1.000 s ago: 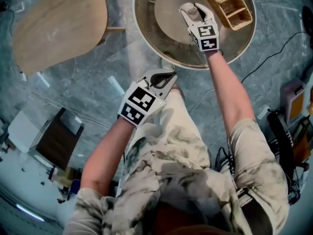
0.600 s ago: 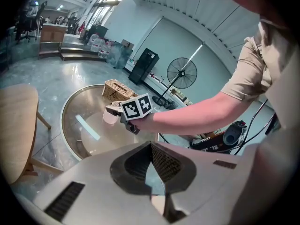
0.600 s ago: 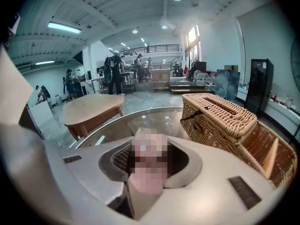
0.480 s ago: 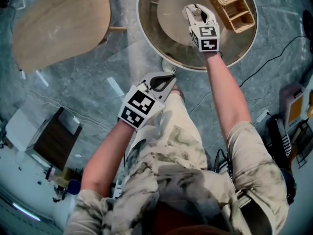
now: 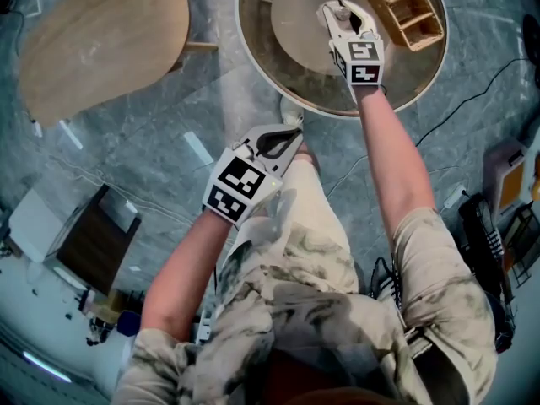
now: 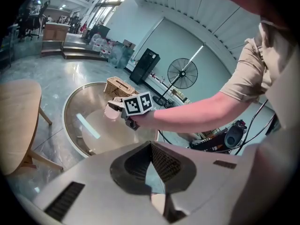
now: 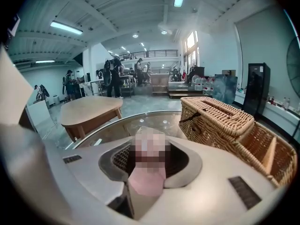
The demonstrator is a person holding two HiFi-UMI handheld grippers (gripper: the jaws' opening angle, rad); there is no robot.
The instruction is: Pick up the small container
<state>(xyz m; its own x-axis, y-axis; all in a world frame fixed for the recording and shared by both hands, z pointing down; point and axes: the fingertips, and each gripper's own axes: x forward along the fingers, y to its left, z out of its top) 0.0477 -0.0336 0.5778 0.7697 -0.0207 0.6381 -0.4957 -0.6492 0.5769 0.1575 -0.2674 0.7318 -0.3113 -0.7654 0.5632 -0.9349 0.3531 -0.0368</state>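
Closing just now, my right gripper pinches the small pink container above the round glass table, while my left gripper, pressed together empty, hangs farther off, outside that table's rim.

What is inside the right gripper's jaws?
A small pink container; the right gripper has just been closing its jaws on it. The jaws cover its sides, and its top is unclear.
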